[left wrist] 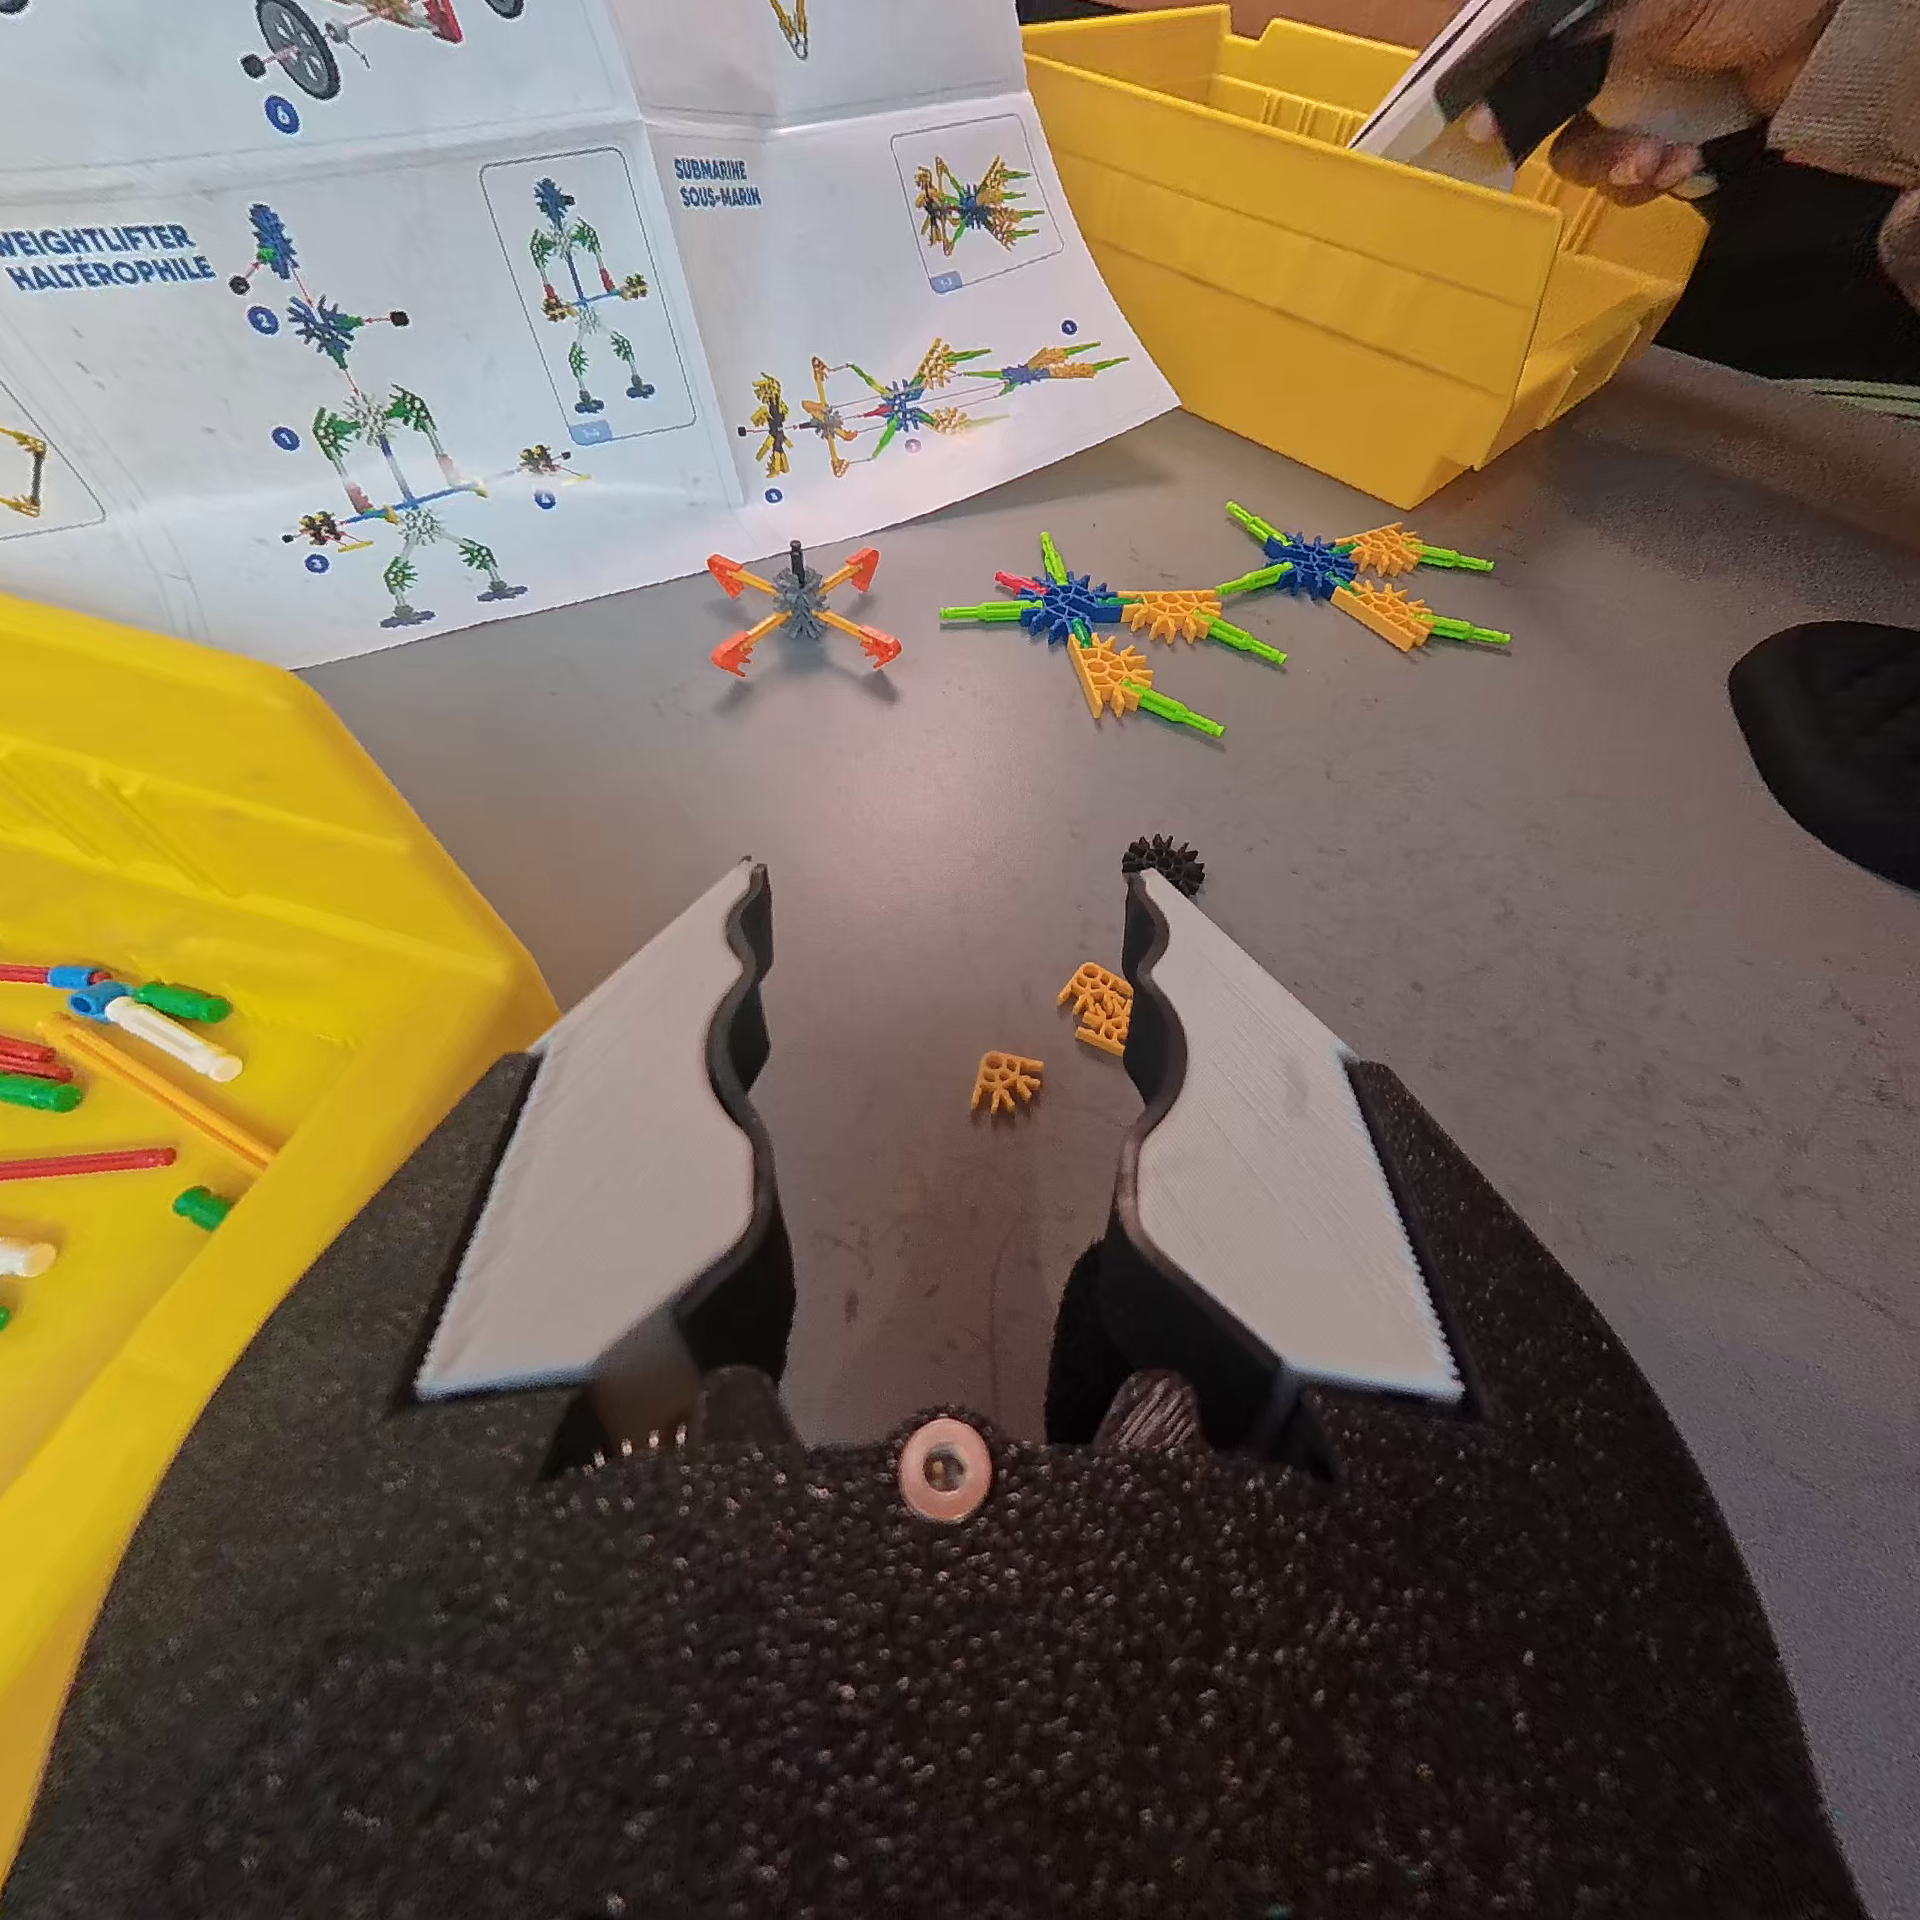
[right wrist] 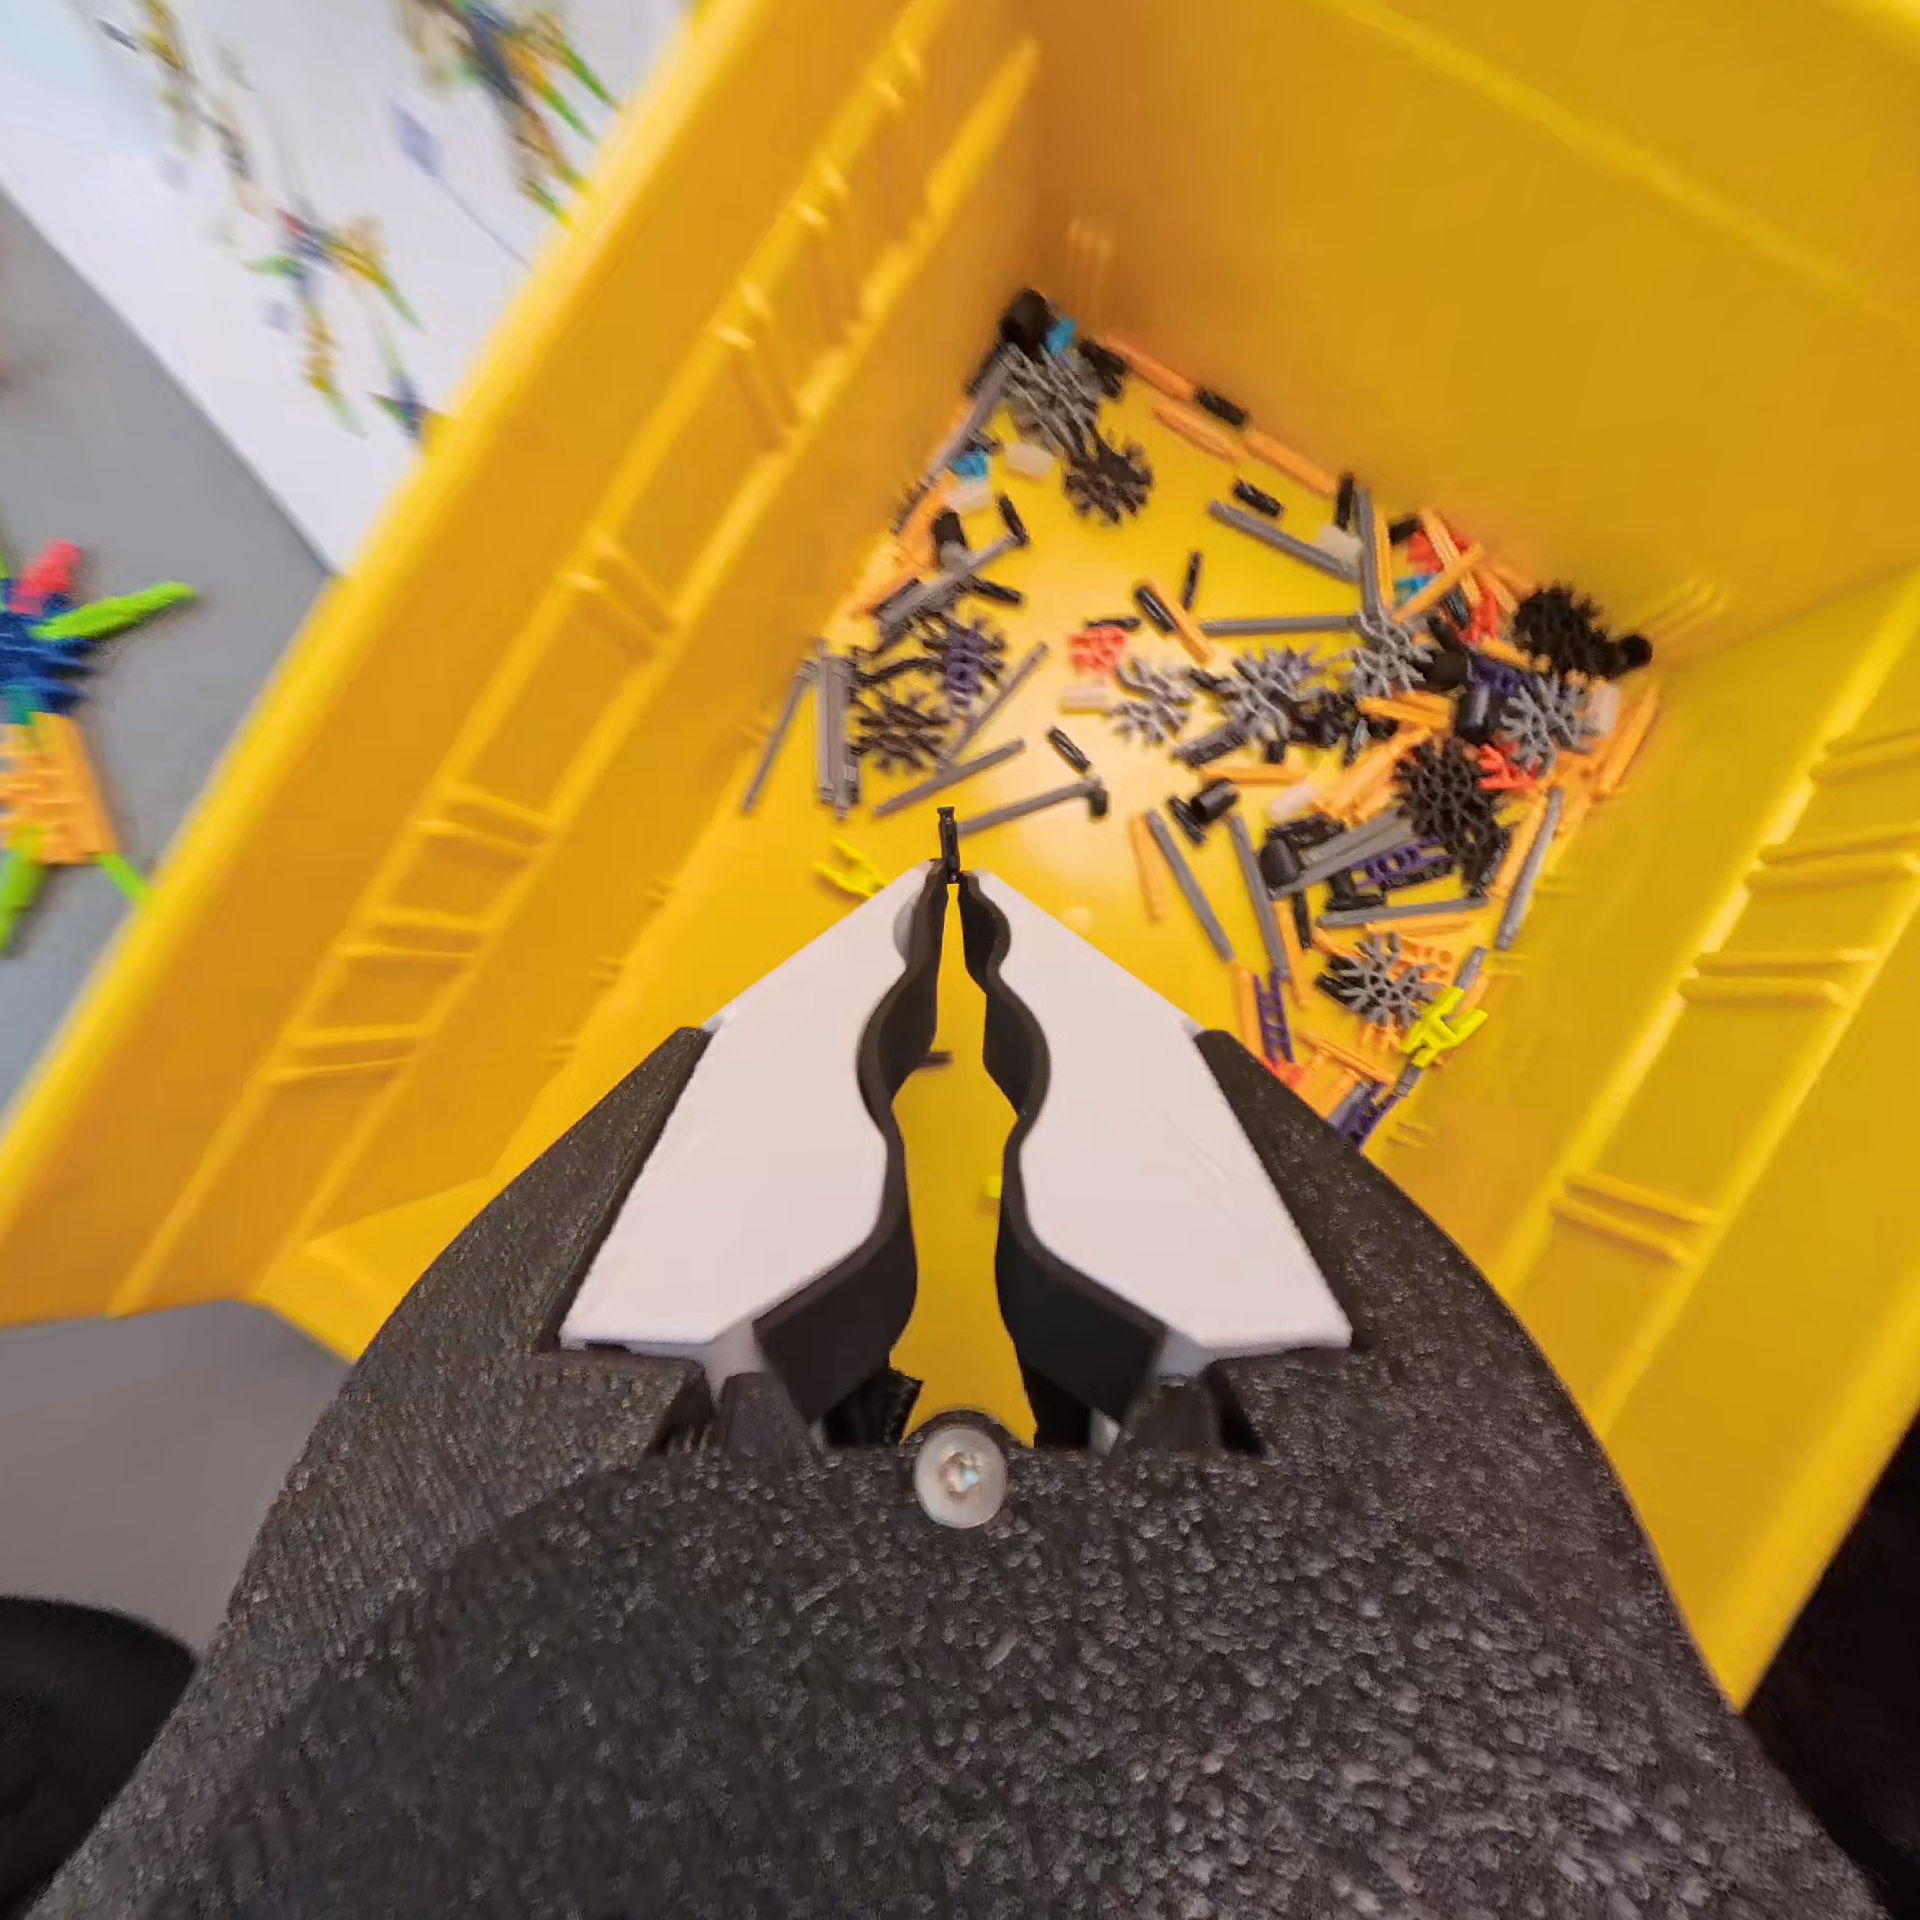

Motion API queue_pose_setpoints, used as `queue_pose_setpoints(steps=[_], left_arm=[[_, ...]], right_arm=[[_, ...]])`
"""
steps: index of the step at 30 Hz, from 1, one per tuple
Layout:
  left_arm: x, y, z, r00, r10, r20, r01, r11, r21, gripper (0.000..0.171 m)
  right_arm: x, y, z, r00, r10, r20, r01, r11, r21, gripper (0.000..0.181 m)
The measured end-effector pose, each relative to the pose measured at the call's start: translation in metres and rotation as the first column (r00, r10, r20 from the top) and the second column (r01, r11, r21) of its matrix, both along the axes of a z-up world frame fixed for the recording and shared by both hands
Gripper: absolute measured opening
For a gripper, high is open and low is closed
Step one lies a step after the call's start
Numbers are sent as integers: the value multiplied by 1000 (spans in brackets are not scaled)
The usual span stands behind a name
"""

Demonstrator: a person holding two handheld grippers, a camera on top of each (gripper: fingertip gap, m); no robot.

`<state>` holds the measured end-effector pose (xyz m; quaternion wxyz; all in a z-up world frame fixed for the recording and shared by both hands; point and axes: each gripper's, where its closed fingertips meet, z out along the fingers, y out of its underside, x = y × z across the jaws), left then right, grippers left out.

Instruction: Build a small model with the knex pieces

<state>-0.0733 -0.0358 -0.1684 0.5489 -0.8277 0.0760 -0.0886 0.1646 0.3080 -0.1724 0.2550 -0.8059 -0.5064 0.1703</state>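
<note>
The left gripper [left wrist: 948, 883] is hovering wide open and empty over the grey table [left wrist: 1455, 1039], small yellow connectors [left wrist: 1006, 1081] lying between its fingers. The right gripper [right wrist: 948, 881] is pinching a short black rod [right wrist: 947, 834] over the yellow bin [right wrist: 582, 727] of loose pieces

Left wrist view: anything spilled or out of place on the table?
Three loose pieces lie on the table, outside both bins: two orange connectors between the open left gripper's fingers and a black gear at its fingertip. Nothing looks damaged.
</note>
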Motion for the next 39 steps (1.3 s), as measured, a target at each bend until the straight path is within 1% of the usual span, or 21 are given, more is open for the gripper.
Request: queue_pose_setpoints(steps=[1,2,4,5,6,7,9,11,13,15,19,21,24,27,29,30,34,39], left_arm=[[0,0,0,1000,0,0,0,1000,-1,68],[0,0,0,1000,0,1,0,1000,-1,68],[0,1,0,1000,0,1,0,1000,-2,68],[1,1,-1,1000,-4,2,4,1000,-3,68],[2,1,-1,1000,-9,2,9,1000,-4,68],[3,1,-1,1000,-15,2,15,1000,-4,68],[7,0,-2,1000,-29,-3,29,1000,-10,68],[11,-1,-3,999,-42,-16,42,999,-16,68],[14,-3,-3,998,-60,-35,59,998,-22,65],[17,-4,-4,996,-73,-58,72,997,-26,60],[31,-3,-10,989,-142,-45,139,988,-59,44],[41,4,-20,979,-199,-50,191,973,-134,44],[54,15,-38,951,-296,-89,265,929,-257,46],[60,30,-47,929,-350,-116,302,903,-304,45],[66,33,-49,919,-387,-78,343,881,-325,42],[69,34,-49,915,-399,-65,358,874,-329,39],[72,32,-53,914,-402,-63,358,868,-345,29],[75,27,-54,912,-403,-84,352,869,-349,29]], right_arm=[[-9,-19,19,997,50,-59,-49,999,19,0],[-19,-45,40,986,122,-113,-119,992,39,0],[-35,-111,72,940,303,-158,-291,952,94,0],[-42,-145,80,909,386,-160,-371,921,116,0],[-49,-178,79,879,450,-156,-435,892,120,0],[-56,-208,70,855,496,-151,-485,868,108,0],[-66,-258,36,810,572,-126,-570,820,54,0],[-76,-289,2,783,613,-108,-615,788,17,0],[-88,-309,-21,769,627,-123,-633,774,-17,0],[-101,-317,-32,769,628,-124,-634,773,-14,0],[-124,-317,-40,767,636,-89,-636,771,28,0],[-133,-313,-42,771,633,-72,-632,774,37,0],[-143,-310,-44,774,631,-58,-630,776,32,0],[-148,-309,-46,777,628,-41,-627,779,32,0],[-150,-306,-47,786,618,-26,-617,786,44,0],[-150,-304,-48,790,613,-18,-612,790,46,0],[-149,-308,-51,781,625,-20,-624,781,18,0],[-149,-308,-51,778,628,-15,-628,778,8,0]])
